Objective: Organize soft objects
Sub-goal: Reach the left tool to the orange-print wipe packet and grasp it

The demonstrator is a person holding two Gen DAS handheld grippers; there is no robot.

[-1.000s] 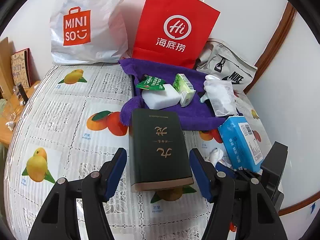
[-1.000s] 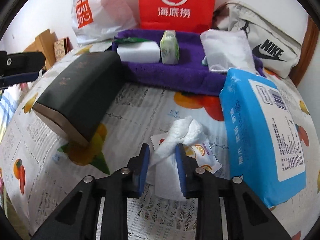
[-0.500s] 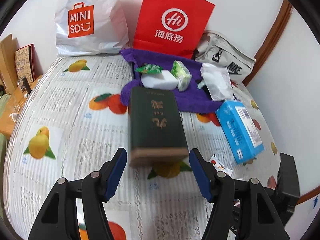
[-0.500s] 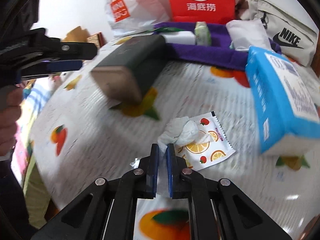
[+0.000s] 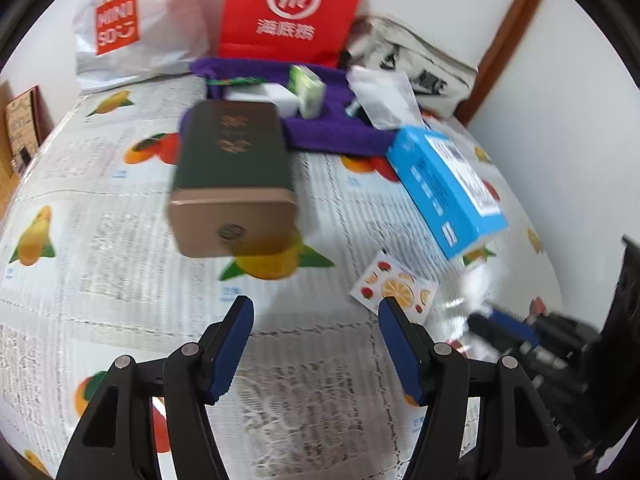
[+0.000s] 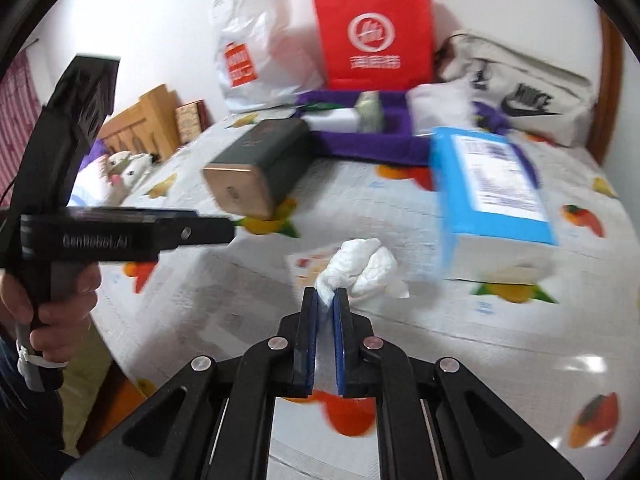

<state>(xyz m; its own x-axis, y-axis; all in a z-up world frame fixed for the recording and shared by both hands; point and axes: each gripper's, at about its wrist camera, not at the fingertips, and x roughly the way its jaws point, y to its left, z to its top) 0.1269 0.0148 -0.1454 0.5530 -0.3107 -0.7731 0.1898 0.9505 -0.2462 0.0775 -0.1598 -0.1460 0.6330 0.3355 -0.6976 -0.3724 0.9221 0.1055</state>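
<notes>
2 grippers are in play, and only 1 carries anything. My right gripper [image 6: 327, 298] has its jaws pinched together on the crumpled white tissue [image 6: 362, 266]; they have just been closing, and the wad now bulges out past the fingertips at lower centre of the right wrist view, seemingly lifted clear of the fruit-print tablecloth [image 6: 500, 340]. My left gripper [image 5: 316, 312] has its jaws apart with nothing between them, hovering at the bottom of its own view, while the dark green box [image 5: 234, 172] sits on the cloth well above it, in the centre of the frame.

I judge the step in hand to be carrying the tissue off after the pick. The next move, as I see it, calls for swinging it toward the purple tray [image 6: 368, 144] at upper centre, where other packets already lie, and keeping the pinch firm, since only a thin tail of paper is caught. The fruit-print sachet [image 5: 394, 288] lies just beside the left gripper's right fingertip, and the blue tissue pack [image 6: 492, 184] stands right of the wad.
</notes>
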